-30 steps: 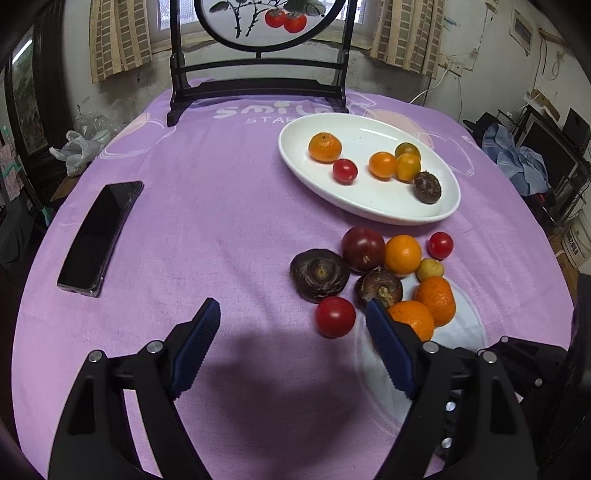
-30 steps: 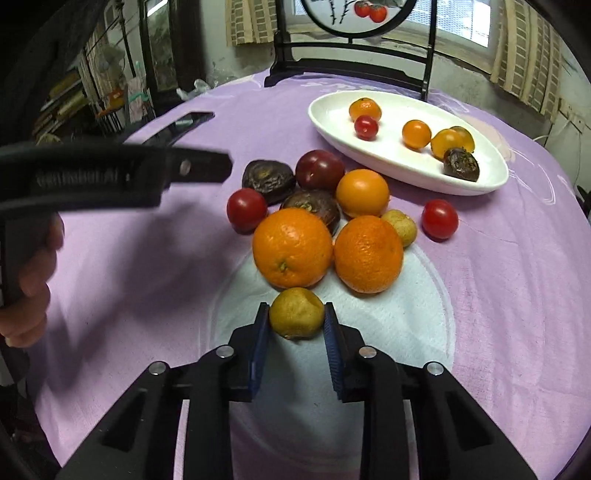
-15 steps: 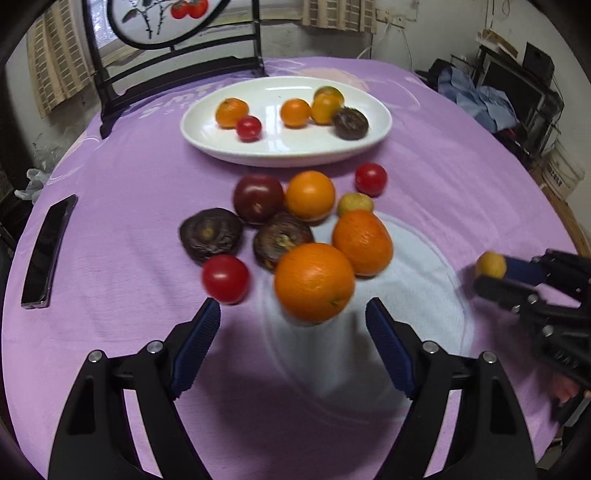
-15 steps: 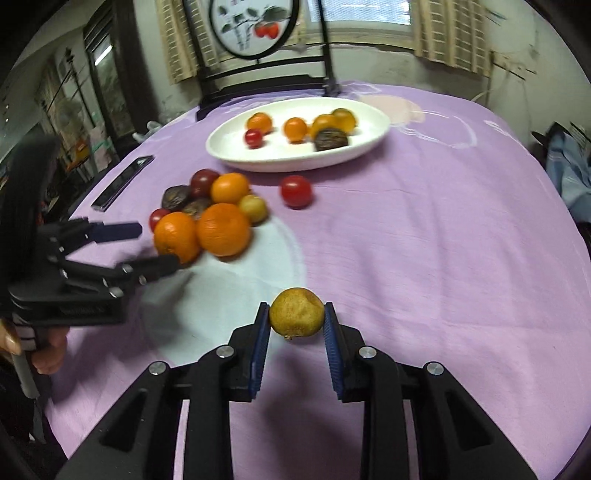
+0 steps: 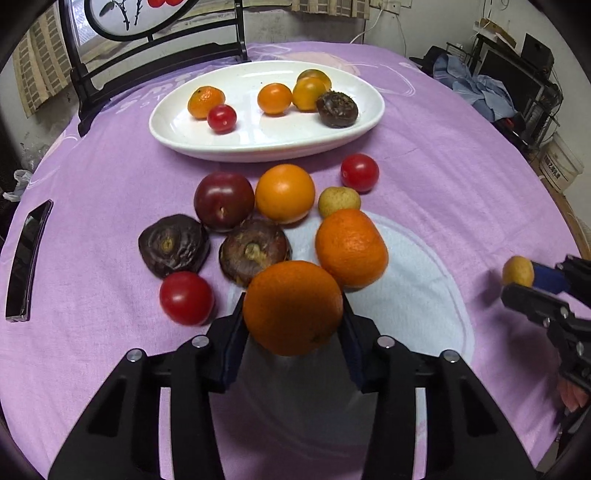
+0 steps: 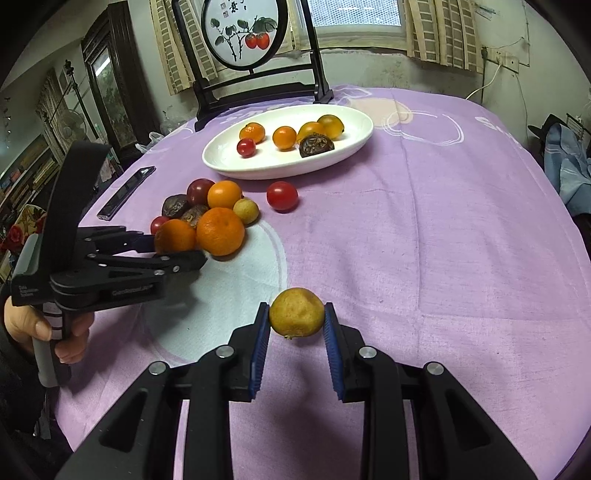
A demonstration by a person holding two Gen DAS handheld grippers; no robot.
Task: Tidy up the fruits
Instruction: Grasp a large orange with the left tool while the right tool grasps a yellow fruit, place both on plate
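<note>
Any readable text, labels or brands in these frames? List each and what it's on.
"S", then cut off: white print on the purple tablecloth at its right edge.
White lettering on the tablecloth behind the white plate: hidden or too distorted to read.
Embossed brand and small label on the left gripper body: too small to read.
Characters on the round painted screen: too small to read.

Phone (image 5: 26,266) cut by left edge (screen unreadable)

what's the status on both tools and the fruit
Left tool just closed onto large orange. Right tool shut on small yellow fruit. White plate path clear.
</note>
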